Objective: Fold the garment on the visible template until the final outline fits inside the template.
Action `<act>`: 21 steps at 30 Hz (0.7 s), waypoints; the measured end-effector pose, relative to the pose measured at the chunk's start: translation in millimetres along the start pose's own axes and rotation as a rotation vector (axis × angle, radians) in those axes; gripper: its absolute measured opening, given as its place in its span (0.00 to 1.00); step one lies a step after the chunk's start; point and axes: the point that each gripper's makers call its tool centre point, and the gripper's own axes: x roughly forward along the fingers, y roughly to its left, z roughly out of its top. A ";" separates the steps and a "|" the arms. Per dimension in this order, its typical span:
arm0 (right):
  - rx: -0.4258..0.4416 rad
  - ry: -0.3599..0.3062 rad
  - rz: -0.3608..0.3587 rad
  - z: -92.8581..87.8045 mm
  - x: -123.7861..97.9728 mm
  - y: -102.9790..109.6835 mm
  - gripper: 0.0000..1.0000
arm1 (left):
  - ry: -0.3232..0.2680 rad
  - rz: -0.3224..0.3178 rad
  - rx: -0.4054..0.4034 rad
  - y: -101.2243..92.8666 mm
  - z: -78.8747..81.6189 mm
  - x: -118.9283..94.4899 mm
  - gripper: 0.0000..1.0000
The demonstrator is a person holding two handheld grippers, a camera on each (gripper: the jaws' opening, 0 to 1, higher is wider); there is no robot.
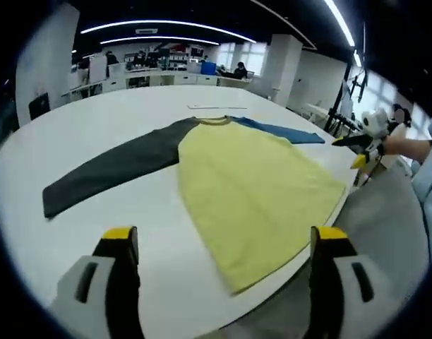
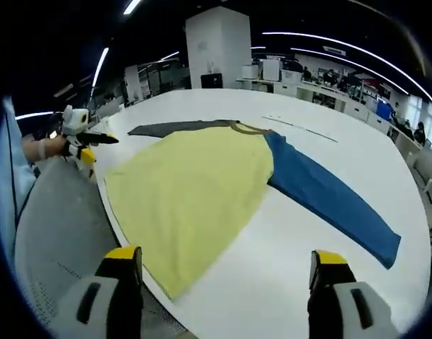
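A long-sleeved shirt lies flat on the white table (image 1: 131, 219), with a yellow body (image 1: 251, 183), a dark grey sleeve (image 1: 110, 166) and a blue sleeve (image 1: 283, 131). In the right gripper view the yellow body (image 2: 195, 183) reaches the table's near edge, and the blue sleeve (image 2: 329, 198) runs out to the right. My left gripper (image 1: 224, 236) hovers open over the hem, its jaws wide apart and holding nothing. My right gripper (image 2: 226, 258) is open too, above the hem's other end. Each gripper shows from the side in the other's view, the right gripper (image 1: 368, 141) and the left gripper (image 2: 85, 145).
A thin faint line (image 1: 216, 106) marks the table beyond the collar. The rounded table edge (image 2: 131, 240) runs just under the hem, with grey floor (image 2: 54, 233) below. Office desks (image 1: 166, 74) and a white pillar (image 2: 216, 49) stand far behind.
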 end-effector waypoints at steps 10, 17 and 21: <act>0.111 -0.011 -0.162 -3.7 -6.7 -81.9 0.94 | -0.059 0.047 -0.040 3.1 8.1 5.8 0.94; 0.188 -0.006 -0.301 -4.5 -19.1 -145.1 0.86 | -0.129 0.078 -0.067 12.2 21.5 -1.4 0.94; 0.215 -0.024 -0.358 1.5 -21.9 -166.8 0.84 | -0.140 0.074 -0.039 6.5 23.0 -2.1 0.92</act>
